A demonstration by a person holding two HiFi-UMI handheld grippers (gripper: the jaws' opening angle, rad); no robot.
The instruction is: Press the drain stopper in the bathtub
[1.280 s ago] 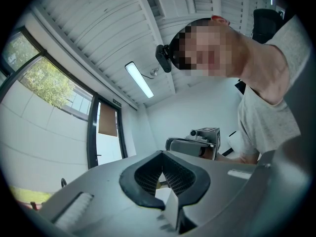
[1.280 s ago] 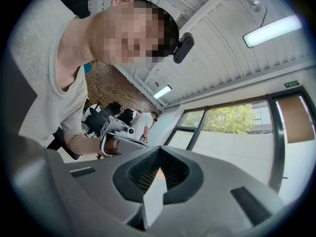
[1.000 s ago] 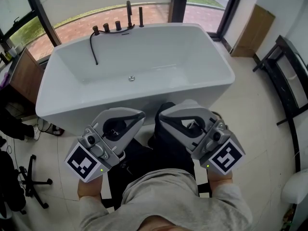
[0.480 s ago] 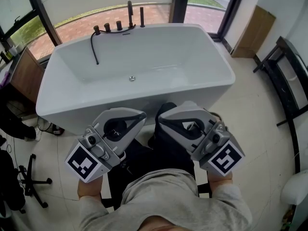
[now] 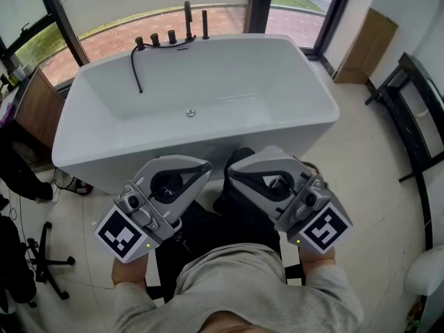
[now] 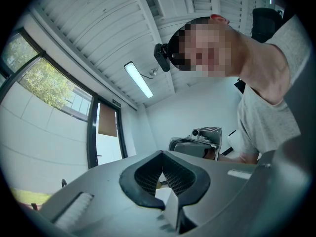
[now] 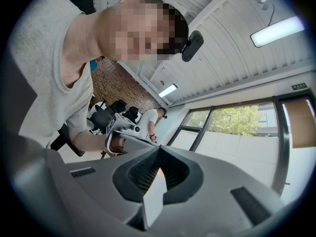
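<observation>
Fingers point(image 6: 190, 179) on left gripper point(image 5: 199, 166) and right gripper point(image 5: 234, 168) meet, empty (bathtub point(image 5: 229, 75) ahead).

Left hand-held gripper point(image 5: 202, 165): held low before the body, tilted up and forward, jaws pressed together with nothing between them. Right hand-held gripper point(image 5: 234, 166): just beside the left and apart from it, same tilt, tips angled inward toward it, jaws likewise together and empty. Left hand point(image 5: 128, 272) and right hand point(image 5: 316, 257): each grips its gripper from beneath, largely hidden under it.
</observation>
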